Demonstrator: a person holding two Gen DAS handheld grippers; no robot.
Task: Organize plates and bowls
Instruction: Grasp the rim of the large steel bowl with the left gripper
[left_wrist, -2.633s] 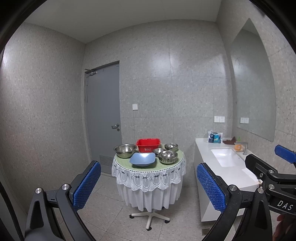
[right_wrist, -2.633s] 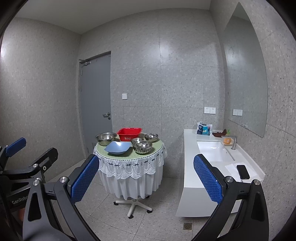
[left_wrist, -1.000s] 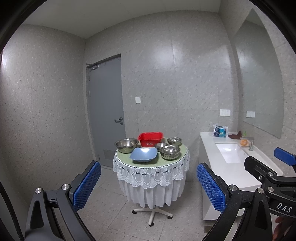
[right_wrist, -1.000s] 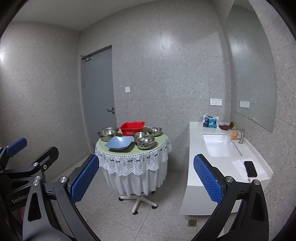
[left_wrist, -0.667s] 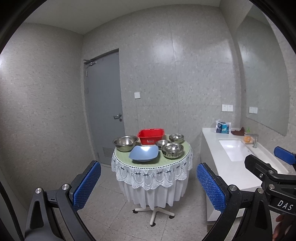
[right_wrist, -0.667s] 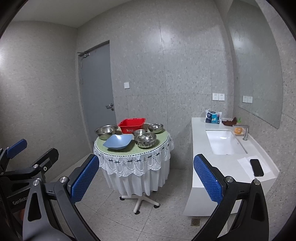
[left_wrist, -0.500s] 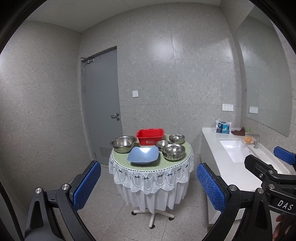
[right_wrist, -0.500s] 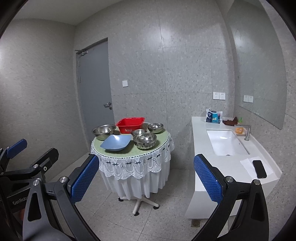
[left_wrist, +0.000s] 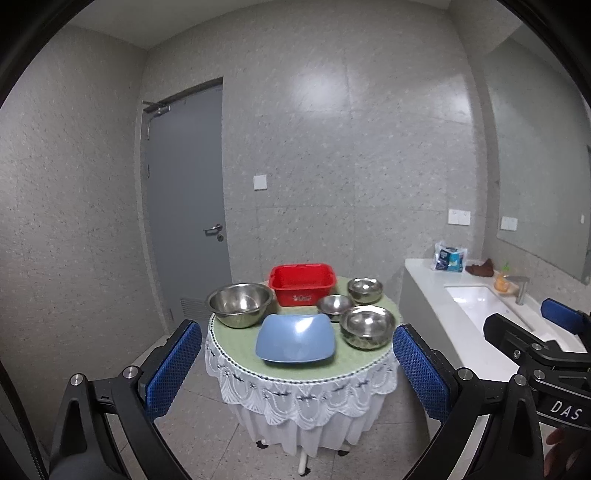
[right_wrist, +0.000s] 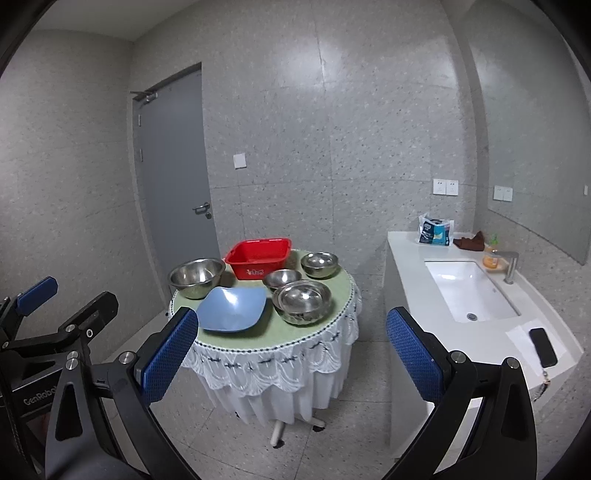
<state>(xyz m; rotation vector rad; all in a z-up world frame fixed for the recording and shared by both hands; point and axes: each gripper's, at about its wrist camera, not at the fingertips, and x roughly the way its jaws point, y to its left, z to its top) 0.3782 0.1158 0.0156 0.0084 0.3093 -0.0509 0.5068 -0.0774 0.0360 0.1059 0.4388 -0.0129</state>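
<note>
On round table (left_wrist: 384, 315), blue plate (left_wrist: 295, 338), steel bowls (left_wrist: 367, 326), red basin (left_wrist: 302, 282), both tongs (left_wrist: 297, 363) (right_wrist: 291, 354) released, well short.

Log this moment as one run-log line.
phase: approach | left gripper: open, empty | right gripper: open, empty | round table: blue plate, red basin, steel bowls untouched

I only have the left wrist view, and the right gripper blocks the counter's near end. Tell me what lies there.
Observer: A black phone lies on a white paper sheet on the counter, beside the near end of the sink.
Operator: Now report the basin floor.
Observer: A round drain shows uncovered at the basin's near end.
</note>
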